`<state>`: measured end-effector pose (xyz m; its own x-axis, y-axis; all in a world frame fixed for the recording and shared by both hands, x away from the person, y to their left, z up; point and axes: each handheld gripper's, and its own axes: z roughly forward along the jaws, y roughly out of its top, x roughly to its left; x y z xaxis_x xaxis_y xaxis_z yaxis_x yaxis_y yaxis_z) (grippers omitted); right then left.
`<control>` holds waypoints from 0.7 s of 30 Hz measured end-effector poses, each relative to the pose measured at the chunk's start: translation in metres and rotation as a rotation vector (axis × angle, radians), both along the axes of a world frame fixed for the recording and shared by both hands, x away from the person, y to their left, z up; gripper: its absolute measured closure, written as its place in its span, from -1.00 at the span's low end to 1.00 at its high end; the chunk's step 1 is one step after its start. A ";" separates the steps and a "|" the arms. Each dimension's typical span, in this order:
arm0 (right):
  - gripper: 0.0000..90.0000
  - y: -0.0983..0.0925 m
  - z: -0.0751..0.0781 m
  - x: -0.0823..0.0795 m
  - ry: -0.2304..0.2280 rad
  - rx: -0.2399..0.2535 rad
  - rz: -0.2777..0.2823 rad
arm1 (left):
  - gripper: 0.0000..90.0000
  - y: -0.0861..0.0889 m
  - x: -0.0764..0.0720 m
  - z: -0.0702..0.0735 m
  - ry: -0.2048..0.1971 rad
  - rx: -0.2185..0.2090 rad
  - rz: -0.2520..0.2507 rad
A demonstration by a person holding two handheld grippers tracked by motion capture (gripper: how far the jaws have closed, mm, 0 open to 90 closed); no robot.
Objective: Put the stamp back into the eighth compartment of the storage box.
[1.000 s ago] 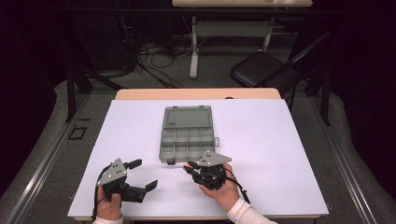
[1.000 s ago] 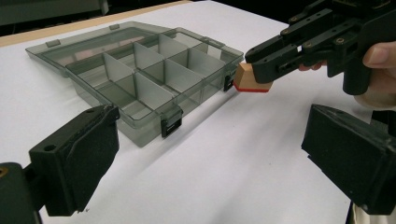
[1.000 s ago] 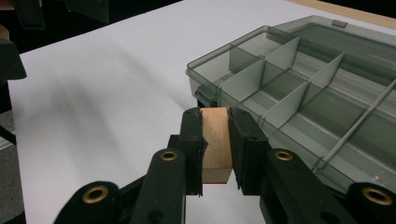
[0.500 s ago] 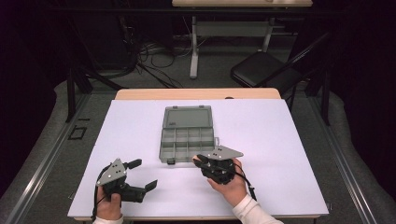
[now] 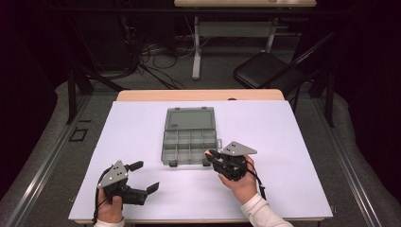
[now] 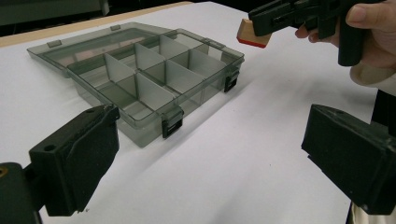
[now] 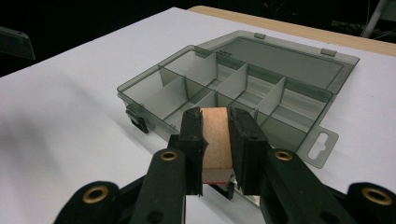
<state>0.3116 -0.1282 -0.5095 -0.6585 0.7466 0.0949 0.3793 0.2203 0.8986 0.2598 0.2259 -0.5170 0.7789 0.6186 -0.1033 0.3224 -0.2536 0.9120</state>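
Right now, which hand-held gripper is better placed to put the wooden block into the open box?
The right hand-held gripper: it already grips the wooden block beside the box. The left hand-held gripper is open.

Organizer box [image 5: 189, 136] translucent grey glossy plastic; block [image 7: 216, 135] bare wood; table sheet [image 5: 293, 142] matt white.

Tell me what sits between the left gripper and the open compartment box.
Nothing: between the left gripper and the compartment box there is bare white table cover, as the left gripper view and the high view show.
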 end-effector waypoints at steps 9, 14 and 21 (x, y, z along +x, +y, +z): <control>0.69 -0.002 0.000 0.003 -0.004 -0.005 -0.016 | -0.92 0.000 0.000 0.000 -0.001 -0.001 -0.001; 0.69 -0.003 0.000 0.005 -0.006 -0.009 -0.025 | -0.92 0.000 0.000 0.000 0.001 -0.002 -0.001; 0.69 -0.001 0.000 0.010 -0.005 -0.020 -0.032 | -0.92 -0.001 0.000 0.000 0.001 0.001 0.000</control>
<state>0.3220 -0.1293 -0.5093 -0.6346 0.7690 0.0770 0.3823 0.2258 0.8960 0.2598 0.2253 -0.5169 0.7786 0.6189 -0.1033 0.3230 -0.2542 0.9116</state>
